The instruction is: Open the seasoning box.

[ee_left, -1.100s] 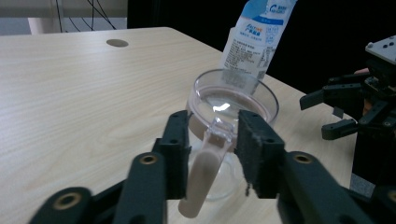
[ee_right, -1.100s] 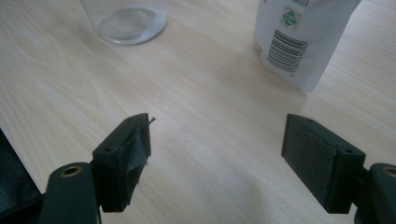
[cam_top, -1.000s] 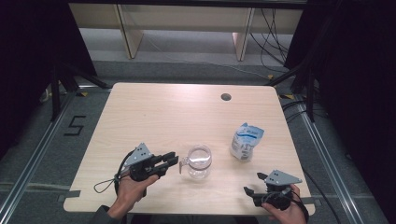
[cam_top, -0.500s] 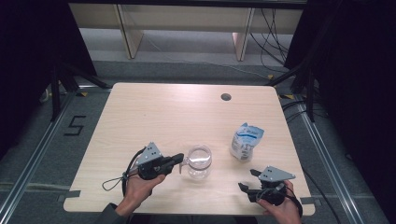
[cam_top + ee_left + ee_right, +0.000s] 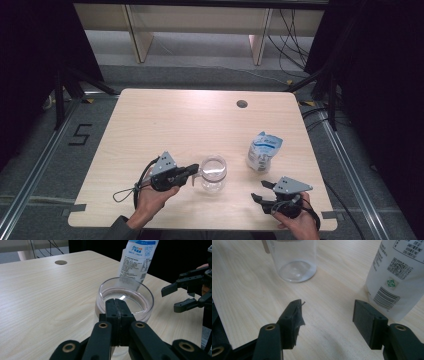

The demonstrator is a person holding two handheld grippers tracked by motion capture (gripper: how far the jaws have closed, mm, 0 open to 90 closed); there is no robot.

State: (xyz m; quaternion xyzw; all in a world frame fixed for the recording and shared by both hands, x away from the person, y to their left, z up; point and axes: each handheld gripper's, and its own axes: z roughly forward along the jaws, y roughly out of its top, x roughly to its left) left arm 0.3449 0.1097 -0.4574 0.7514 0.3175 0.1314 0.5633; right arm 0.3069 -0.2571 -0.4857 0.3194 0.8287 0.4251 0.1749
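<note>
The left gripper was closed empty beside the glass jar; the right gripper was held open, closing, near the pouch.

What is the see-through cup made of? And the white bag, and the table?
The cup looks like clear glass or hard plastic: you see the table through its shiny wall; which one I cannot tell. The bag seems soft glossy plastic film, white with blue print and a barcode. The table looks like pale wood or a wood-look laminate, matte, with grain lines.
</note>
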